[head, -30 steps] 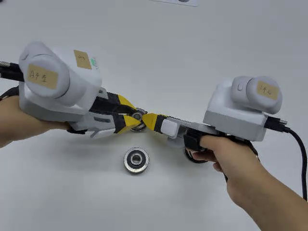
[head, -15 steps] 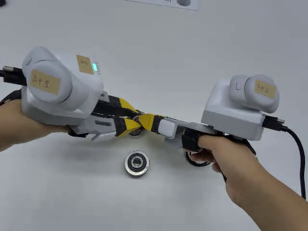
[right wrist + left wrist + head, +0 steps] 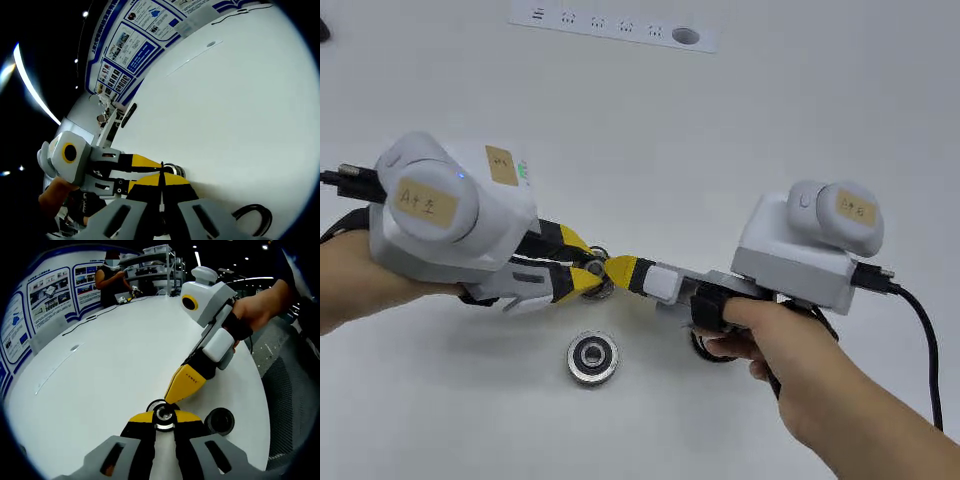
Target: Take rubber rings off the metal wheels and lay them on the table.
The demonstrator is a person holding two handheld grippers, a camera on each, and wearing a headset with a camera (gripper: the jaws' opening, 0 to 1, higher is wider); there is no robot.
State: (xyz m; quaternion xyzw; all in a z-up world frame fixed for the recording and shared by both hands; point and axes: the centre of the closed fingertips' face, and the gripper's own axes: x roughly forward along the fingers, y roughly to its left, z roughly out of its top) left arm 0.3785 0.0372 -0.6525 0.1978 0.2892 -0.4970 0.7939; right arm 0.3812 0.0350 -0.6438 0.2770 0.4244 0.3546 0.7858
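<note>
My left gripper (image 3: 590, 272) is shut on a small metal wheel (image 3: 599, 251), held just above the white table; in the left gripper view the wheel (image 3: 163, 413) sits between the yellow jaws with its dark rubber ring around the rim. The right gripper (image 3: 613, 267) comes in from the right with its jaws together, its tip (image 3: 175, 395) pinching the ring at the wheel's edge. A second wheel (image 3: 592, 357) with its black ring on lies flat on the table in front of the grippers. A loose black rubber ring (image 3: 250, 206) lies on the table below the right gripper.
A white power strip (image 3: 615, 25) lies at the far edge of the table (image 3: 720, 150). A black cable (image 3: 920, 330) trails from the right gripper. Shelves and a person stand beyond the table in the left gripper view.
The head camera has tilted, so the power strip has come into sight. Both grippers stay joined at the held wheel and have barely moved.
</note>
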